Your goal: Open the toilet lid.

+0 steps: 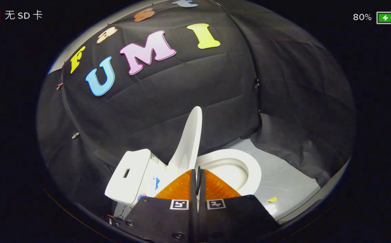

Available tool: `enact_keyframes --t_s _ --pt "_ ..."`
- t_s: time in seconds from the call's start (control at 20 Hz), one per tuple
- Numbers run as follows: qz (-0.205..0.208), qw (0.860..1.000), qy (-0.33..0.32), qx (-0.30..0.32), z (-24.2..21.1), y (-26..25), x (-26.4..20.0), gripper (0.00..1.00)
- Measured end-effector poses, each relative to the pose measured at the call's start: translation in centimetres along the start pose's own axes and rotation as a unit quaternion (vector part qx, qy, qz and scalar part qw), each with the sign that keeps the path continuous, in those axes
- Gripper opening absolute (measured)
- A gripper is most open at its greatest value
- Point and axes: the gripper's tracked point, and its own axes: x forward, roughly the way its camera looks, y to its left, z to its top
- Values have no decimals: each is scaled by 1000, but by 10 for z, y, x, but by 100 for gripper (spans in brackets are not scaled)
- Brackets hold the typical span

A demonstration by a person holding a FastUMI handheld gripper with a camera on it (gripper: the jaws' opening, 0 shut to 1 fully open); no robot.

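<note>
White toilet lid (189, 141) raised upright above the seat (249, 170) and bowl (226, 168), beside the tank (131, 175); gripper (198, 175) fingers pressed together, holding nothing, just before the lid's base.

Toilet lid (190, 138) raised on edge, just beyond the gripper (198, 173) fingertips; fingers (178, 187) pressed close together with nothing between them; tank (133, 173) left of the lid; seat and bowl (249, 168) right of the lid, ahead of the fingers; floor sheet (283, 182) beneath and right of the bowl.
</note>
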Motion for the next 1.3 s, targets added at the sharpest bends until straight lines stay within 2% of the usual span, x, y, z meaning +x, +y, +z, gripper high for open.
enact_keyframes --t_s 0.4,0.6,1.3 --pt "10 997 -39 -62 6 64 -15 5" --pt "8 992 -65 -109 5 102 -20 5" --pt "36 972 -115 -201 -17 217 -32 5"
